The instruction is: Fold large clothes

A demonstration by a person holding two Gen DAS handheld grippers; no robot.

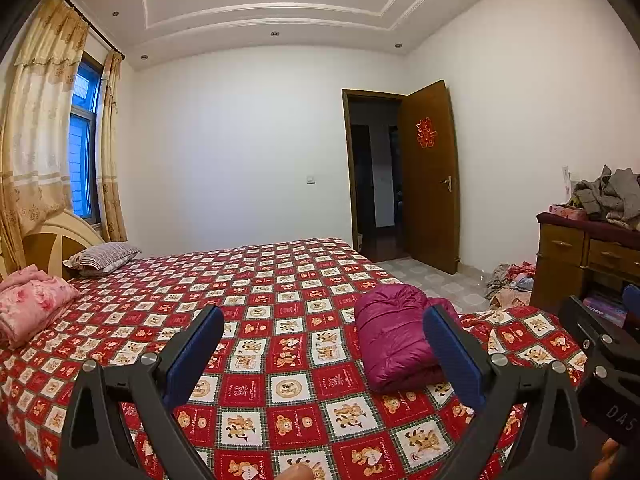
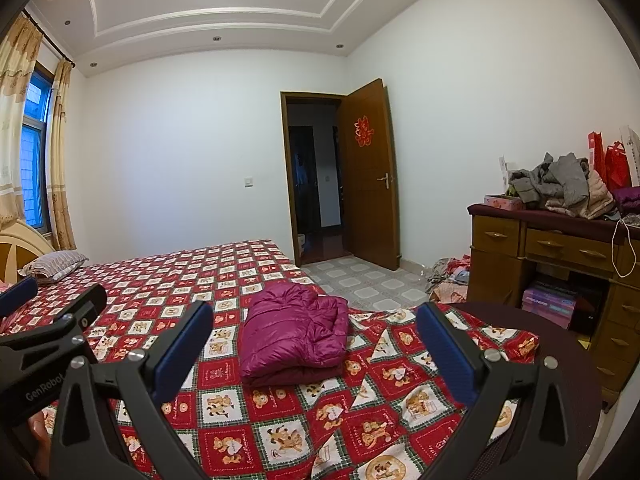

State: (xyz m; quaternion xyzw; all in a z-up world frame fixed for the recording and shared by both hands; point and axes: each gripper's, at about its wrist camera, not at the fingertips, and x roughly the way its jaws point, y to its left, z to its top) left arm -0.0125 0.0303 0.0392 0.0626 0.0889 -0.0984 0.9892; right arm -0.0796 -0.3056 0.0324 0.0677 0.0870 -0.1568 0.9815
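While both tongs hang above the bed [image 1: 280, 280], I see the left gripper [image 1: 324, 356] released, its blue pads spread wide with nothing between them. My right gripper [image 2: 314, 354] is released too. The folded magenta jacket [image 2: 296, 340] lies on the bedspread just ahead, framed between the right gripper's fingers and behind the left one's right finger [image 1: 452, 356].
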